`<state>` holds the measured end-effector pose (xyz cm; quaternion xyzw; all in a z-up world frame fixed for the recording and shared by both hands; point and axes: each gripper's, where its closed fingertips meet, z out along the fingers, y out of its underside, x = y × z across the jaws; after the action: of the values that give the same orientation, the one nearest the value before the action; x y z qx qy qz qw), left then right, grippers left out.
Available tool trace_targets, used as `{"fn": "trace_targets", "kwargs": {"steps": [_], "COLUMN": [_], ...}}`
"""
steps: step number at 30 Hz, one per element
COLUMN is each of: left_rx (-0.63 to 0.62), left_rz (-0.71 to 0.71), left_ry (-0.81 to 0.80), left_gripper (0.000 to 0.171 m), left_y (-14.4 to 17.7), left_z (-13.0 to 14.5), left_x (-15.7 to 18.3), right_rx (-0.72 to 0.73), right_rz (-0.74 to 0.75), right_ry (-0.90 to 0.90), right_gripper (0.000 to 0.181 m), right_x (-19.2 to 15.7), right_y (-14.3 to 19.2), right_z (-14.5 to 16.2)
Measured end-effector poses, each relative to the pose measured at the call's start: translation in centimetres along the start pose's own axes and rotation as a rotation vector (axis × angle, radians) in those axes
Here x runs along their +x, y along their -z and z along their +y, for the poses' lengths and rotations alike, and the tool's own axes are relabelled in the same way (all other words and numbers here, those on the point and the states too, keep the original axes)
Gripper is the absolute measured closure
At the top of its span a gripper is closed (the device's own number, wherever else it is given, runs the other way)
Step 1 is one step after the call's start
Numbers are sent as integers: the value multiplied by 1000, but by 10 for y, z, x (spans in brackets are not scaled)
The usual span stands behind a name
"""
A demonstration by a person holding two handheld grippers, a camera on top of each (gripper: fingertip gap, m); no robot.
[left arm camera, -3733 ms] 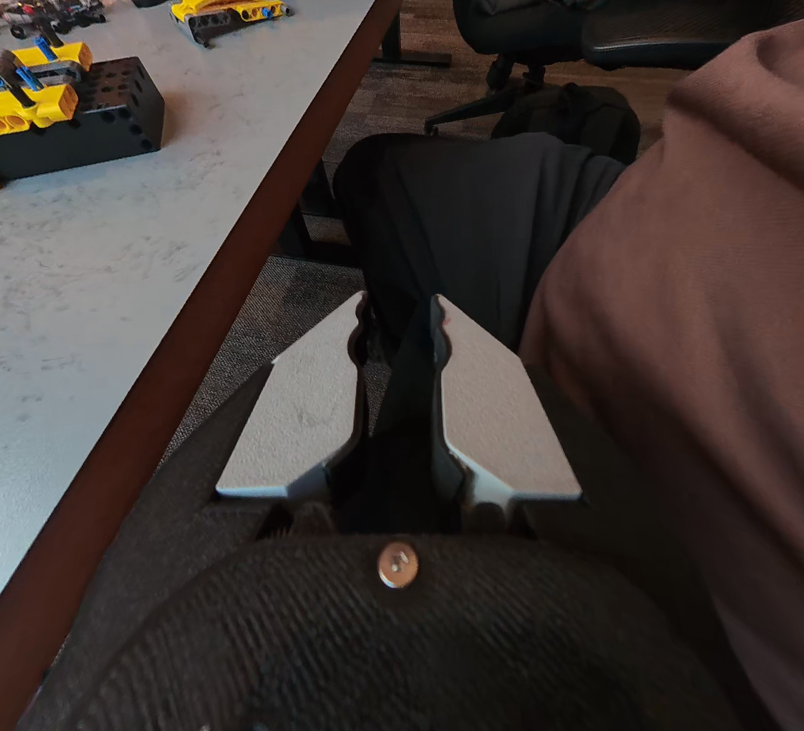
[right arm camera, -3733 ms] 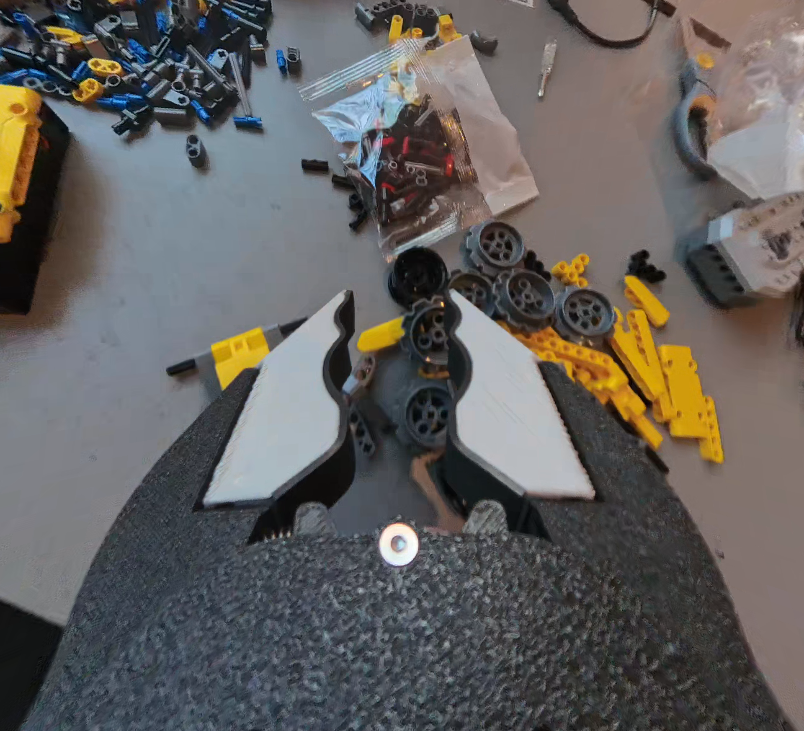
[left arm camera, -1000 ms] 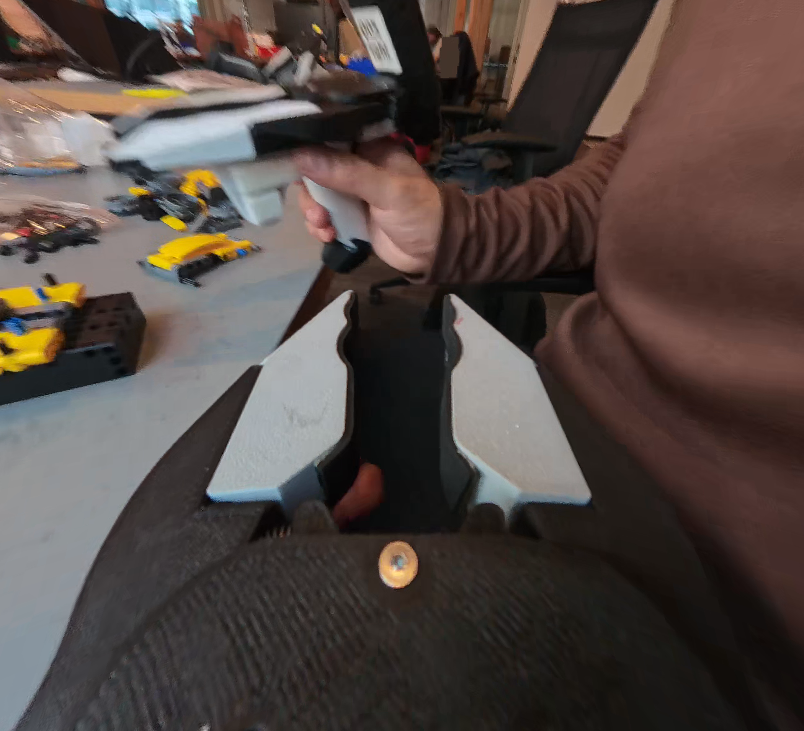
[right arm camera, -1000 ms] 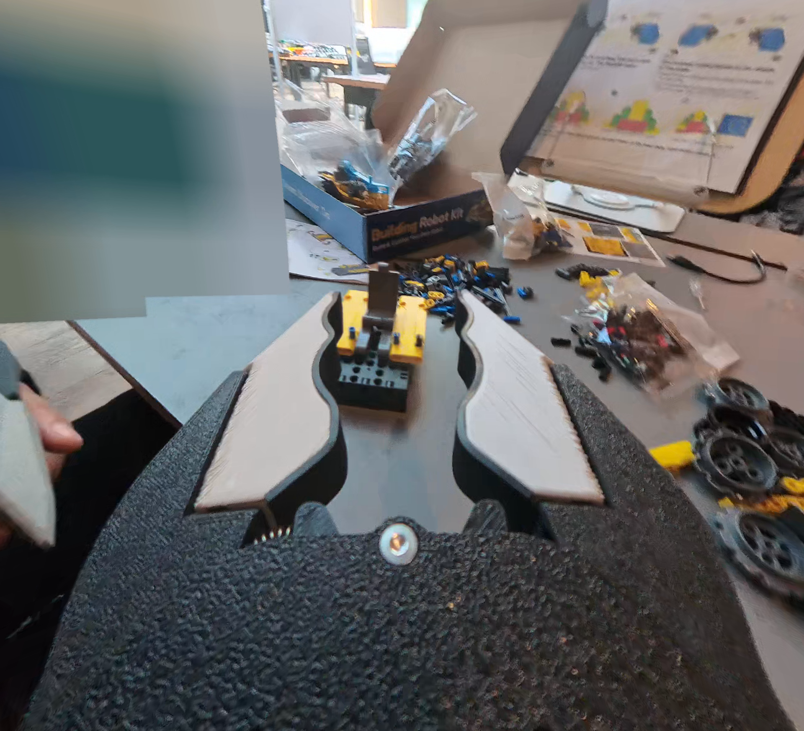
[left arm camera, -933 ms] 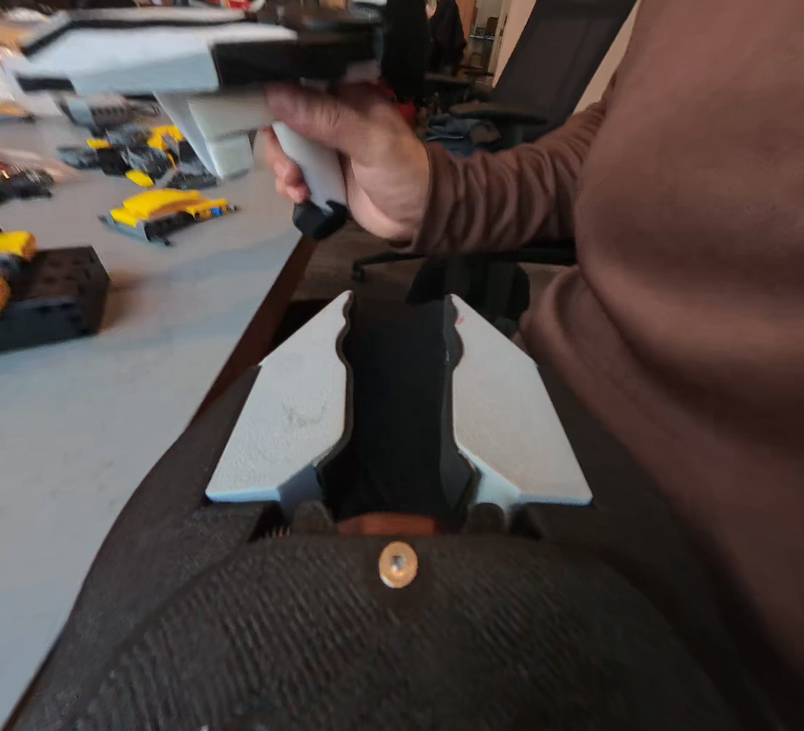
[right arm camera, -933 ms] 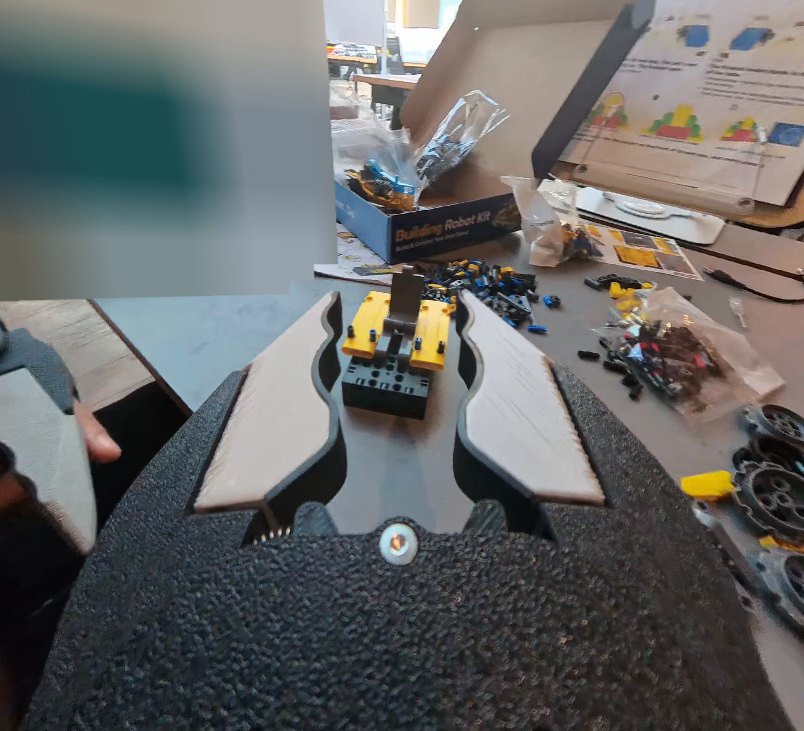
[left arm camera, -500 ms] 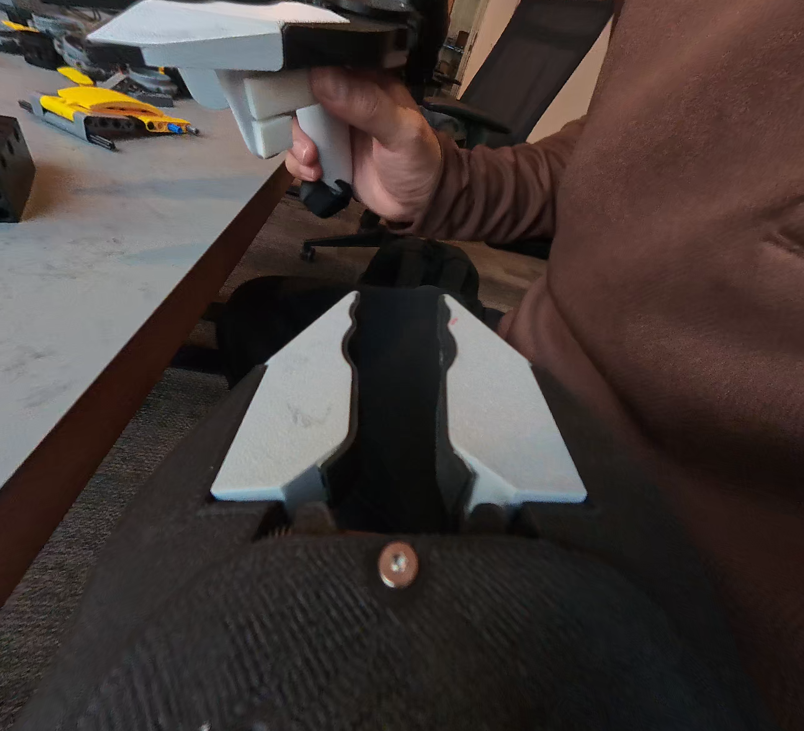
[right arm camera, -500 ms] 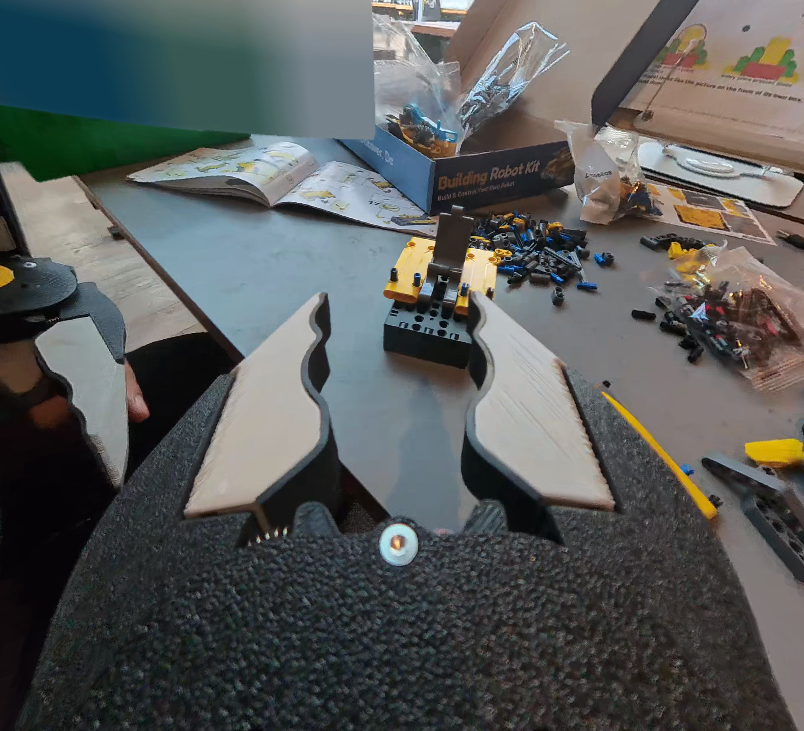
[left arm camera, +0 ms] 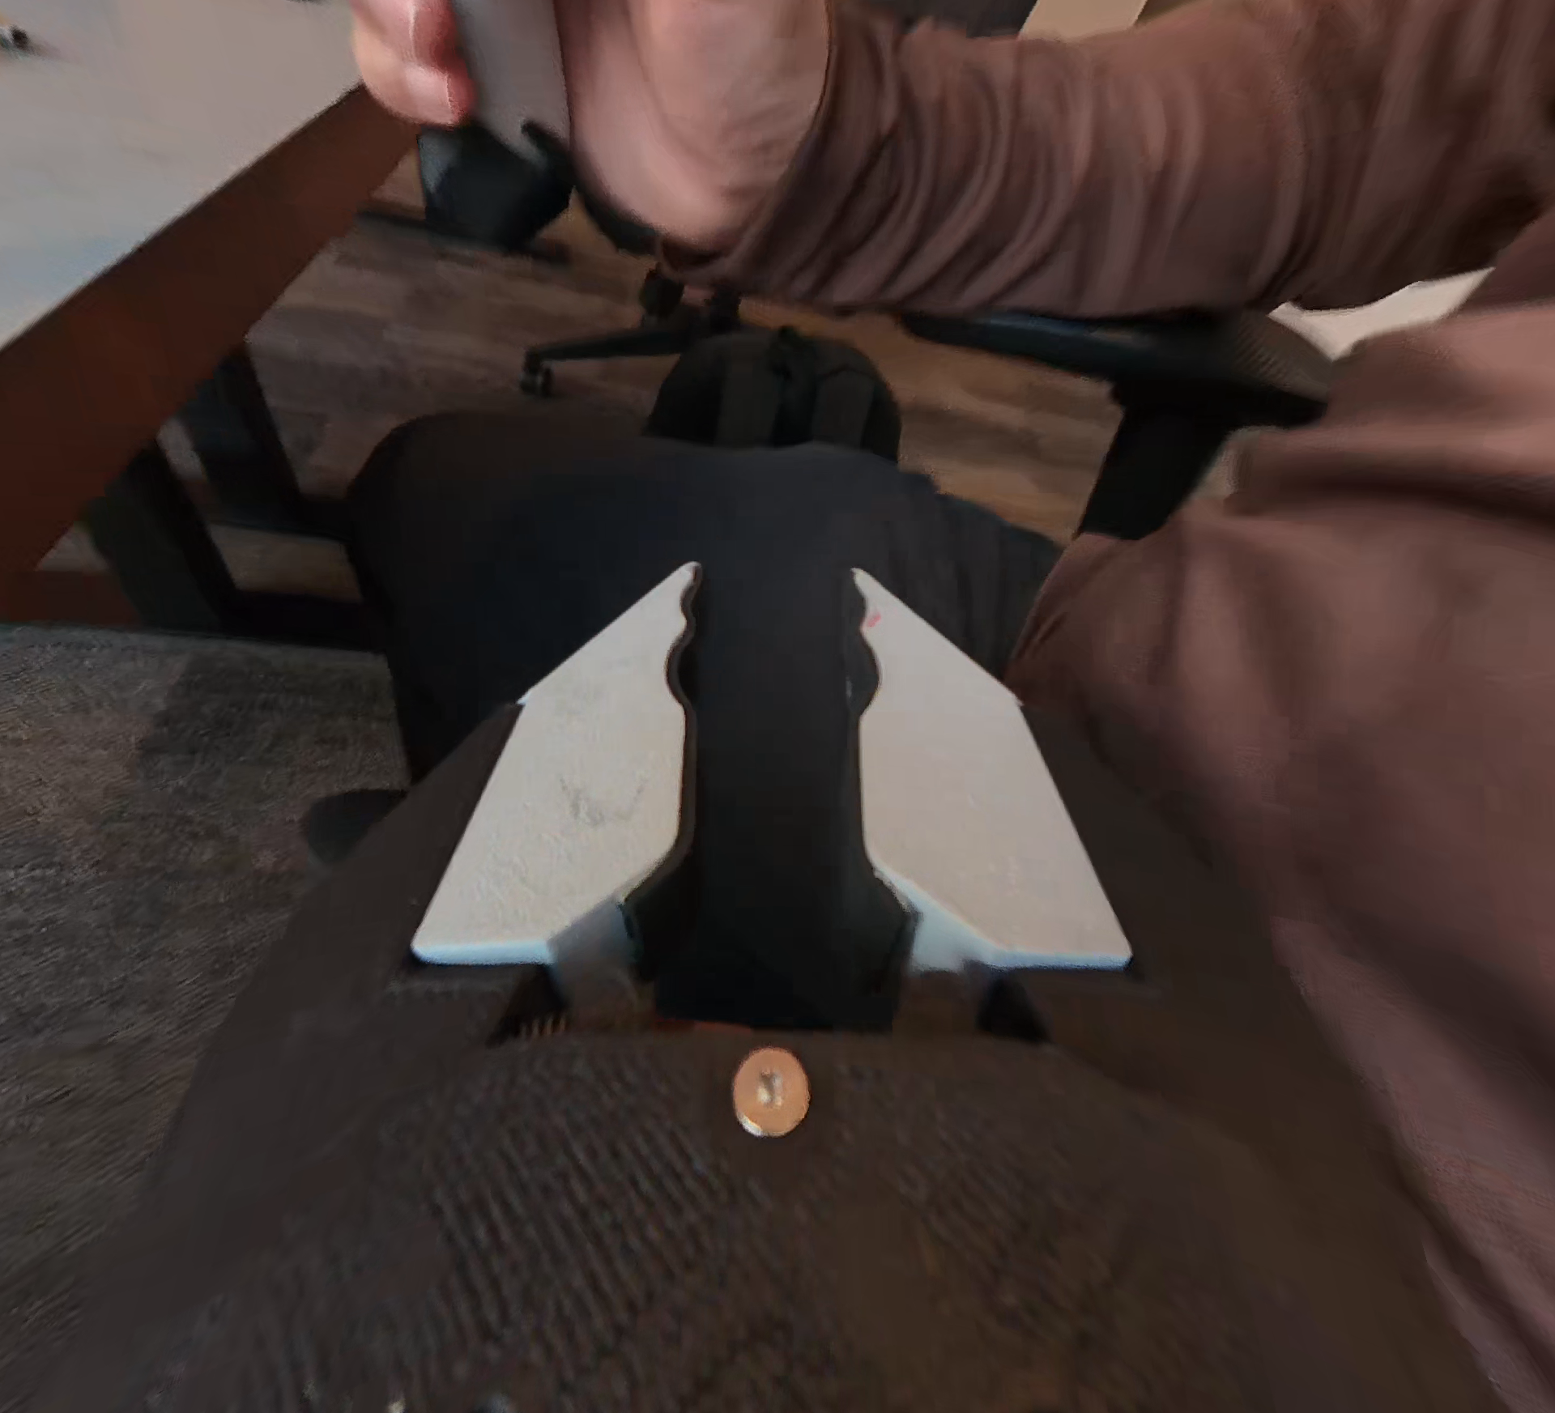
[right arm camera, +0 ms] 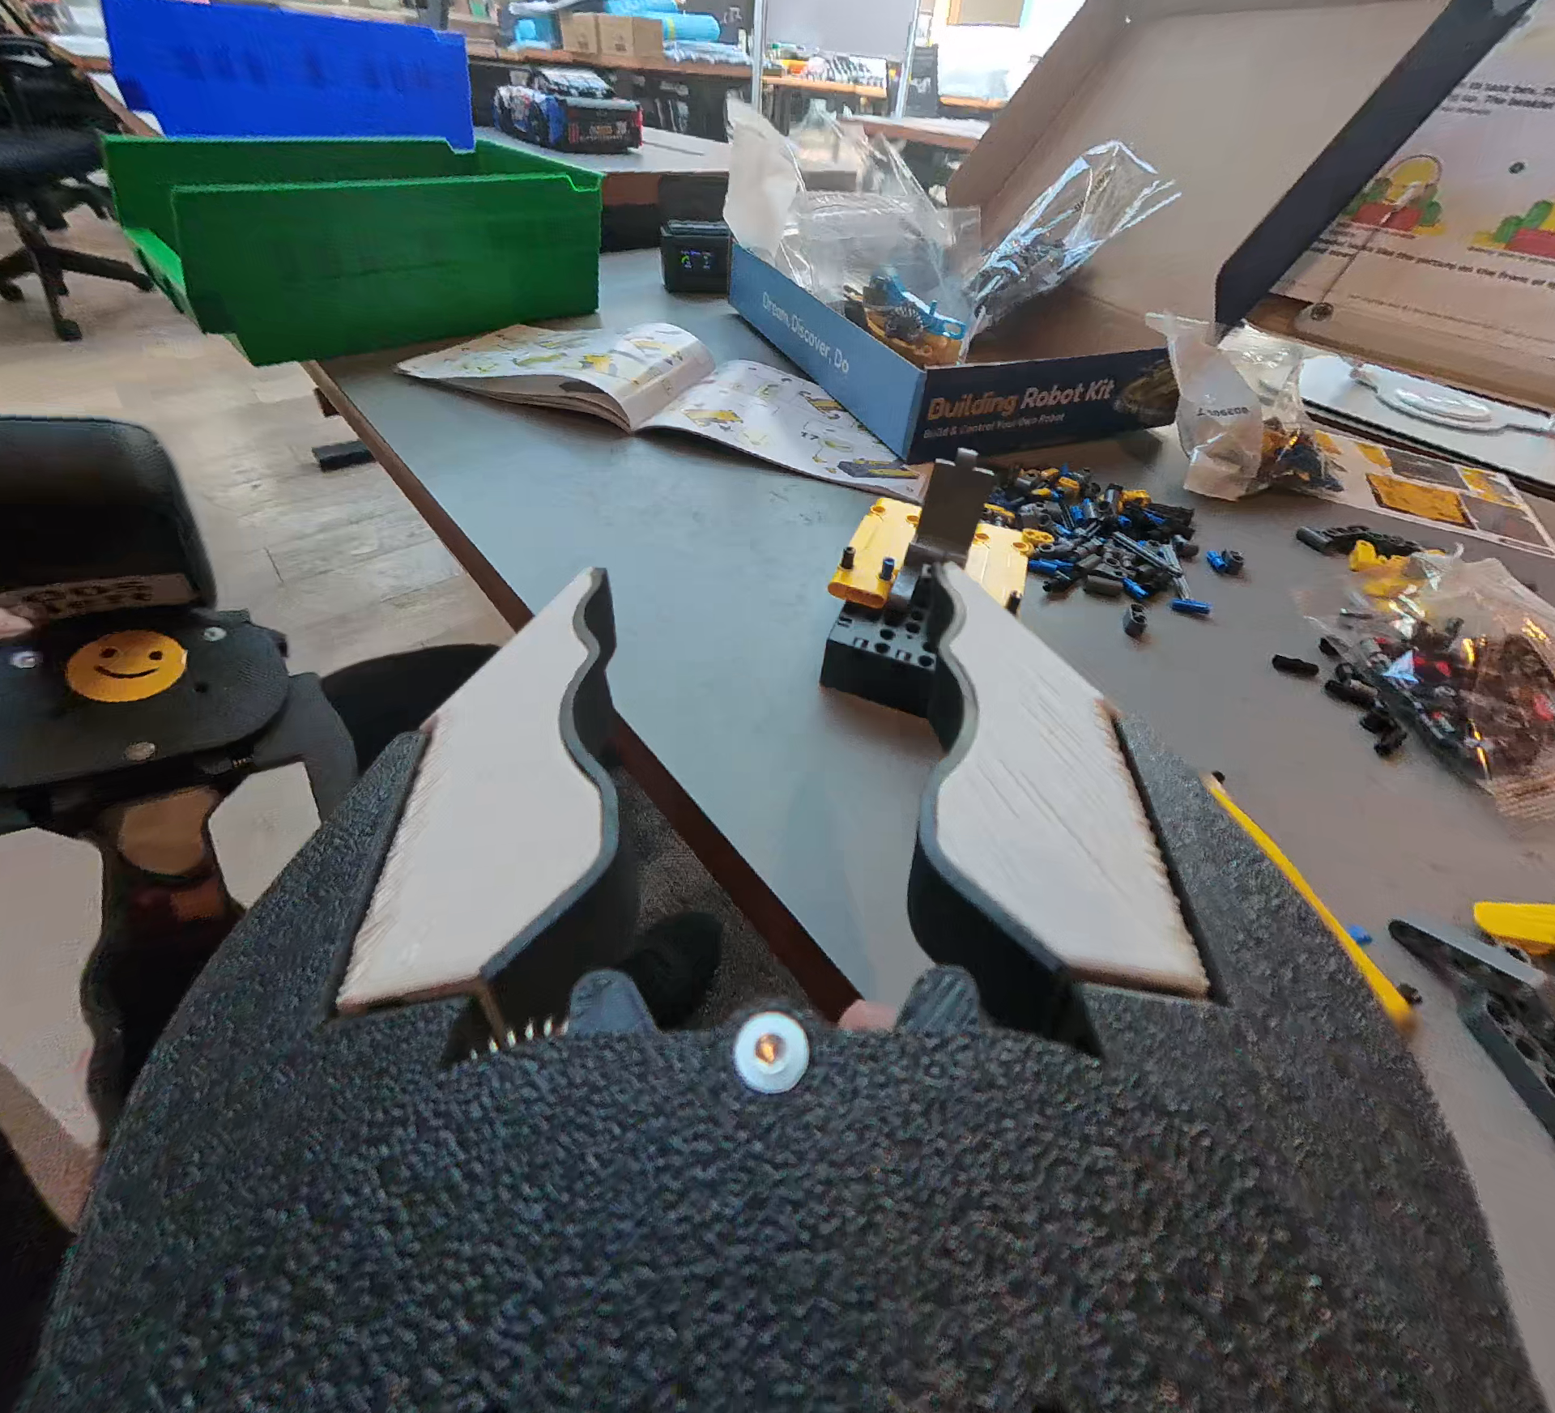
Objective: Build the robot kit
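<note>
Both grippers are empty right now. The right gripper [right arm camera: 770, 599] hangs over the near edge of the dark table [right arm camera: 740, 615] with its jaws spread wide, nothing between them; closest thing ahead is a black and yellow brick assembly [right arm camera: 917, 599], just past the right fingertip and apart from it. Beyond that sits a pile of small blue, black and yellow parts [right arm camera: 1111, 540], an open instruction booklet [right arm camera: 665, 388], a blue kit box [right arm camera: 968, 397] and green bins [right arm camera: 370, 245]. The left gripper [left arm camera: 774, 582] is down off the table, jaws narrowly parted and empty, pointing at dark trousers [left arm camera: 673, 514], with a hand [left arm camera: 673, 43] in a brown sleeve [left arm camera: 1136, 153] above.
</note>
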<state>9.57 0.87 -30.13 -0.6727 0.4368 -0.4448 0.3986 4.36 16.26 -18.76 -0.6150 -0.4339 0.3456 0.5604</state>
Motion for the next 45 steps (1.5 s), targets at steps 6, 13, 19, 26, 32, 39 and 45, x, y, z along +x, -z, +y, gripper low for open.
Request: {"fn": "trace_targets", "kwargs": {"steps": [6,13,19,26,32,39,45], "left_rx": [-99,150,33,-129,-70,37,95], "left_rz": [-109,-69,-66,-2,41,57,65], "left_ry": [-31,287,97,128,110,116,140], "left_gripper": [148,156,147,148,145,145,146], "left_y": [-4,18,12,-2,24,40,31], "left_z": [21,7,-6,33,-1,-45,-69], "left_x": [-26,-47,-38,-31,-19,-28,-44], "right_rx": [-35,-17,-36,-185,-291,-544,-607], "right_rz": [-65,-7,96,338,287,65,-25], "right_ry": [-66,-105,85,112,27,7,-89], "right_gripper": [93,96,97,122,133,122,118], "right_x": [-9,10,27,106,150,138,134], "right_y": [2,2,-1,55,73,44,44], "right_z": [16,12,2,26,63,104,111]}}
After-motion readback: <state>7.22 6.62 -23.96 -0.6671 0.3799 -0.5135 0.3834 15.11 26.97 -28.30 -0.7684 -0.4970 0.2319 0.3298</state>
